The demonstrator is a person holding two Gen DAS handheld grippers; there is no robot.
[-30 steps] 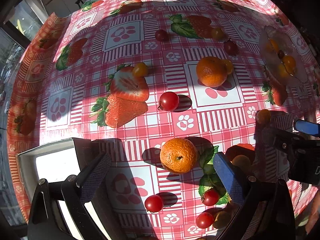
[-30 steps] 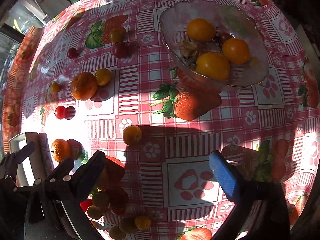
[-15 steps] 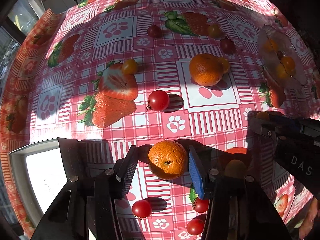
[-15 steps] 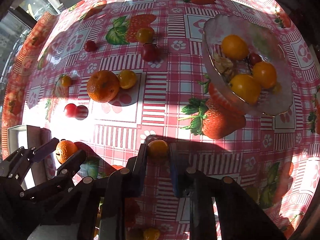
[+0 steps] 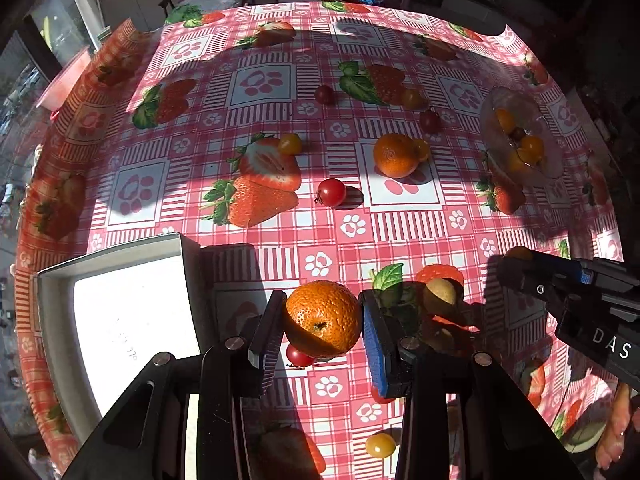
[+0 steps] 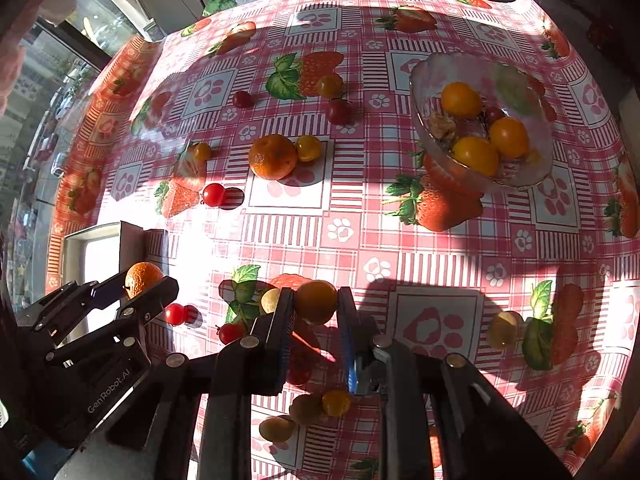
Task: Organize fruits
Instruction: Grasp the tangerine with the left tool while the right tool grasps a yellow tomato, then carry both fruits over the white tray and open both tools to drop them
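Note:
My left gripper is shut on a mandarin and holds it lifted above the table beside a white box. It also shows in the right wrist view. My right gripper is shut on a small yellow-orange tomato, raised off the cloth. It shows in the left wrist view at the right. A glass bowl with several yellow tomatoes stands at the far right. A second mandarin lies mid-table.
Red cherry tomatoes and yellow ones are scattered over the strawberry-print tablecloth. More small fruits lie near the front edge under my right gripper. The table edge falls away at the left, by a window.
Both grippers closed from open, the left on the mandarin and the right on the small tomato, and both have lifted their fruit off the cloth.

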